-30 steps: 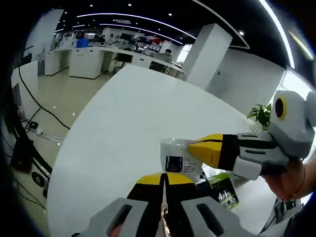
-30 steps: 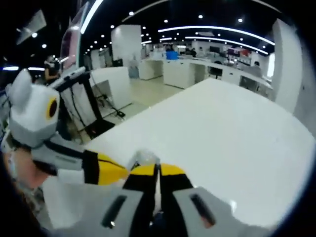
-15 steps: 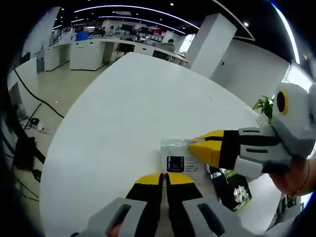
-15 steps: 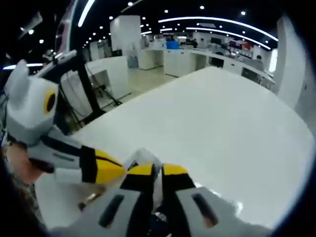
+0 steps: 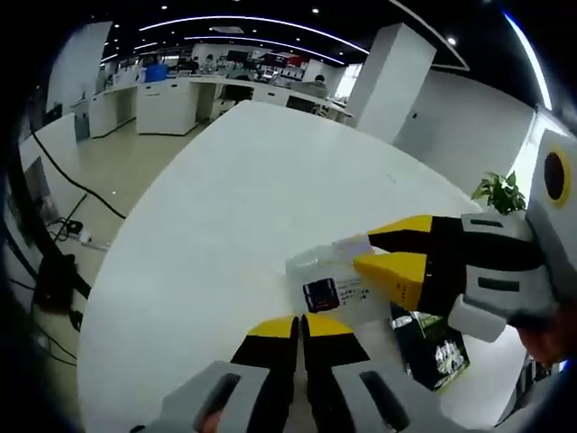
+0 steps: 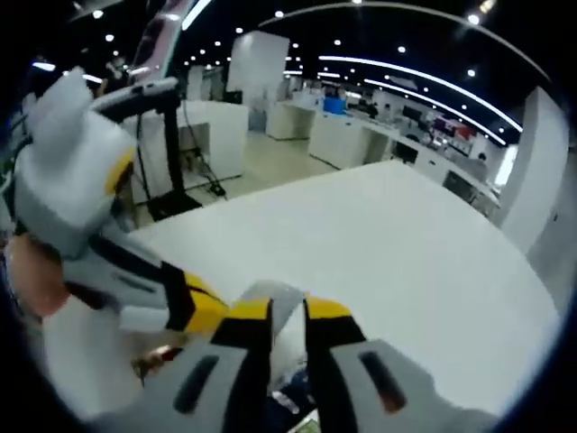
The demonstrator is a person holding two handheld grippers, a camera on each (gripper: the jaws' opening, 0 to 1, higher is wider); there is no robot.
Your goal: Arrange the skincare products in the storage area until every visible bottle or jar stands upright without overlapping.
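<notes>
A clear skincare packet (image 5: 326, 287) with a white printed label and a dark square hangs above the white table (image 5: 216, 207). Its lower edge meets the yellow tips of my left gripper (image 5: 299, 327), whose jaws are pressed together. My right gripper (image 5: 386, 253) comes in from the right, its two yellow jaws parted on either side of the packet's far end. In the right gripper view the whitish packet (image 6: 275, 302) shows in the gap between my right gripper's (image 6: 287, 311) own jaws, with the left gripper's yellow fingertip (image 6: 206, 305) just beside it.
A dark green box (image 5: 431, 343) lies on the table below the right gripper. A potted plant (image 5: 499, 191) stands at the table's far right. Beyond the table edge lie floor cables (image 5: 63, 180) and white office desks (image 5: 167, 104).
My right gripper's jaws, pressed together earlier, now stand apart around the packet. The packet keeps its place at the left gripper's tips. Both views have shifted slightly with the hands.
</notes>
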